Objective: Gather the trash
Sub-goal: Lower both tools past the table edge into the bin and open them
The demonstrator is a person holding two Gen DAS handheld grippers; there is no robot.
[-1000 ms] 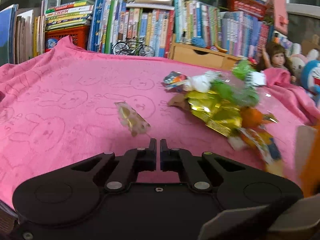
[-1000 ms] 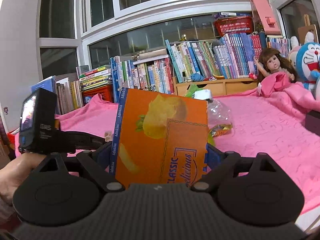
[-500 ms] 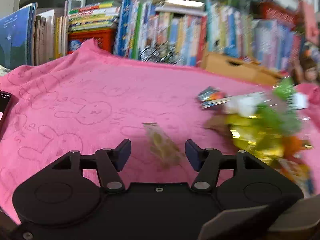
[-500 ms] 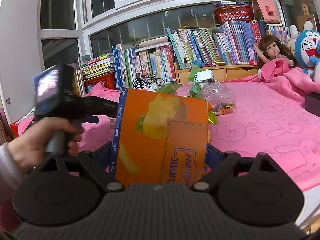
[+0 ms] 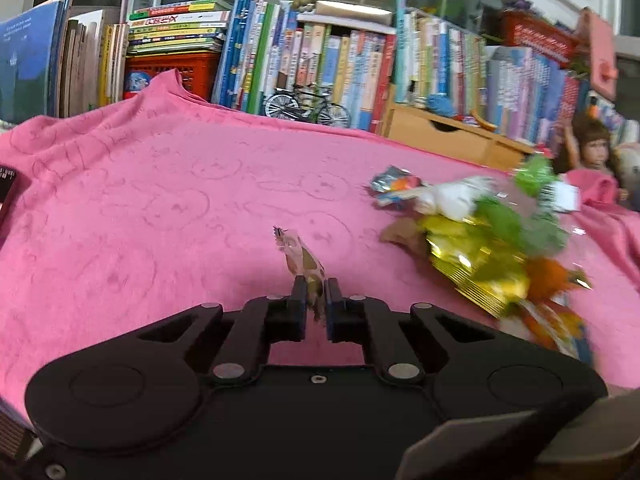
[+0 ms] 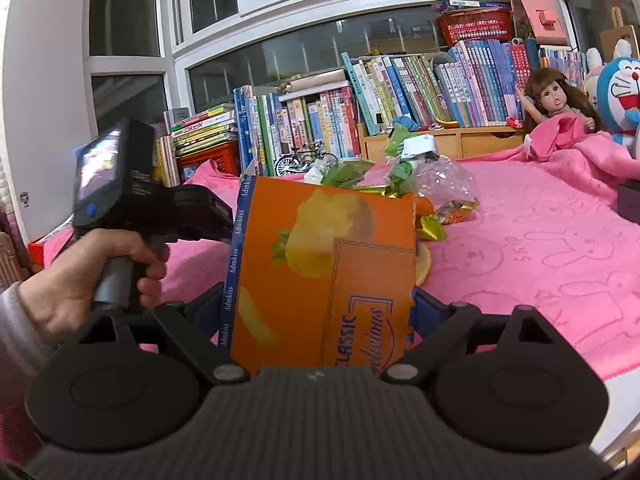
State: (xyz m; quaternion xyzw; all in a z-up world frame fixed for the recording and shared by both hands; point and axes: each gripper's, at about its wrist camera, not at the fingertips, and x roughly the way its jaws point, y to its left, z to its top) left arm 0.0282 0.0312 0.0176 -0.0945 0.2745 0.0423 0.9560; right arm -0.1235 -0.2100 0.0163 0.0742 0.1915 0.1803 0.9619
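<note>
One wrapper (image 5: 306, 266), loose earlier, now pinched in left tool (image 5: 316, 300) (right tool (image 6: 320, 304) grips box (image 6: 324, 276)).

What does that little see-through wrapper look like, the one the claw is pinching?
The small wrapper is thin, crinkly clear plastic with pale pink and brownish-gold patches and a jagged top edge. It stands nearly upright, leaning back to the left, its lower end squeezed between the shut pads of the left claw. Its top pokes up over the pink blanket. Nothing else touches it.

Dark white-framed windows (image 6: 280, 12) rise behind a crowded row of books (image 5: 320, 56) and a pink blanket (image 5: 140, 200).
</note>
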